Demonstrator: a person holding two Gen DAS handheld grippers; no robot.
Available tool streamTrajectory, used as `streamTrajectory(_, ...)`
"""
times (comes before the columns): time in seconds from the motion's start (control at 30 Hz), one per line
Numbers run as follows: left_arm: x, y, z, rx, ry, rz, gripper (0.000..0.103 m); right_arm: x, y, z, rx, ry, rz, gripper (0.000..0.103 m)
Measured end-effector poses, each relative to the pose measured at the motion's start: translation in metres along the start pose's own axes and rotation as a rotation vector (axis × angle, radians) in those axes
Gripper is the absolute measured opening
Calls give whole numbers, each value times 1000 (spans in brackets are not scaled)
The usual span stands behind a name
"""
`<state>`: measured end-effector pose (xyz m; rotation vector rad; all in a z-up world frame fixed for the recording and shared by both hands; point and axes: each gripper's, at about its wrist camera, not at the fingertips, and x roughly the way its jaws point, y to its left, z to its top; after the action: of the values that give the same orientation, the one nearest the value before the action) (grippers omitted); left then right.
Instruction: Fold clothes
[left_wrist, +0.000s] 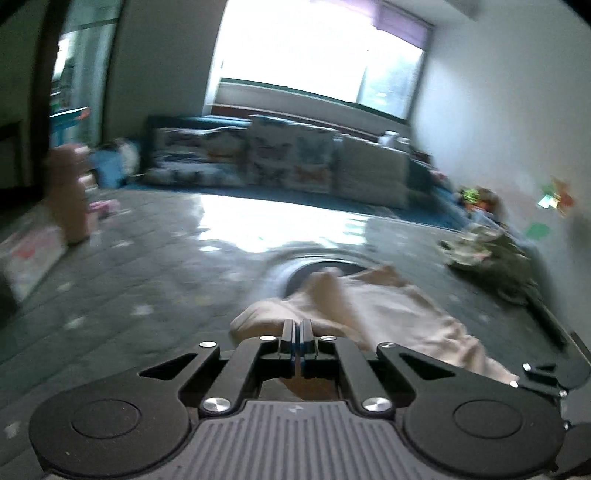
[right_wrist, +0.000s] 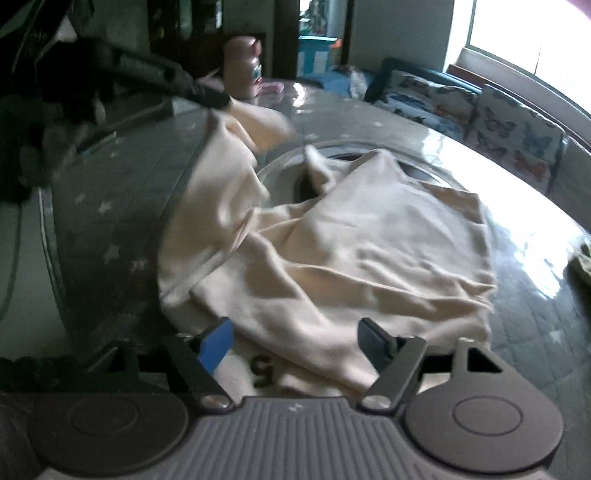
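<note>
Shirt (right_wrist: 332, 240), cream, lies rumpled mid-frame on the table (right_wrist: 517, 325). Left gripper (left_wrist: 298, 334) pinches one corner, raised at upper left; right gripper (right_wrist: 295, 343) spread over the near hem. Best to keep the cloth taut.

A home living room — a sofa (left_wrist: 280, 162) with butterfly-print cushions (right_wrist: 513, 129) stands under a wide bright window (left_wrist: 317, 48). A glossy round table (left_wrist: 155, 266) carries a pink bottle (right_wrist: 243, 66) — loose clothing too.
</note>
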<state>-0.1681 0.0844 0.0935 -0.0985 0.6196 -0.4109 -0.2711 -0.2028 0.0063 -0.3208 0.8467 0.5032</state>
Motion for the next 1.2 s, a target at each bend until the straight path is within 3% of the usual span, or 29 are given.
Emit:
streamTrajectory(0.07, -4, 20, -3, -36, 0, 47, 2, 8, 6, 2, -22, 17, -7, 46)
streamTrajectory(0.17, -7, 44, -11, -86, 9, 97, 2, 5, 2, 6, 12, -1, -27, 4)
streamTrajectory(0.23, -8, 57, -16, -114, 19, 122, 2, -3, -8, 9, 48, -33, -79, 3)
streamTrajectory(0.4, -18, 87, -25, -158, 23, 193, 1, -41, -48, 5, 139, -118, -282, 2)
streamTrajectory(0.57, -37, 123, -24, -219, 17, 262, 1, -85, -100, -19, 298, -135, -495, 3)
streamTrajectory(0.7, -43, 125, -16, -236, 20, 237, 5, -102, -128, -38, 410, -106, -632, 13)
streamTrajectory(0.83, -21, 97, -1, -203, 54, 164, 11, -106, -144, -36, 460, -134, -593, 22)
streamTrajectory(0.9, -5, 78, 6, -176, 74, 122, 34, -100, -148, -27, 442, -141, -560, 28)
streamTrajectory(0.93, 4, 68, 10, -168, 90, 106, 39, -94, -148, -22, 426, -141, -542, 29)
streamTrajectory(1.0, 23, 49, 16, -137, 112, 90, 41, -82, -148, -11, 397, -140, -504, 36)
streamTrajectory(1.13, 63, 16, 26, -98, 163, 55, 42, -50, -148, 16, 355, -127, -397, 38)
streamTrajectory(1.2, 83, 9, 27, -83, 188, 52, 43, -36, -150, 26, 341, -117, -359, 43)
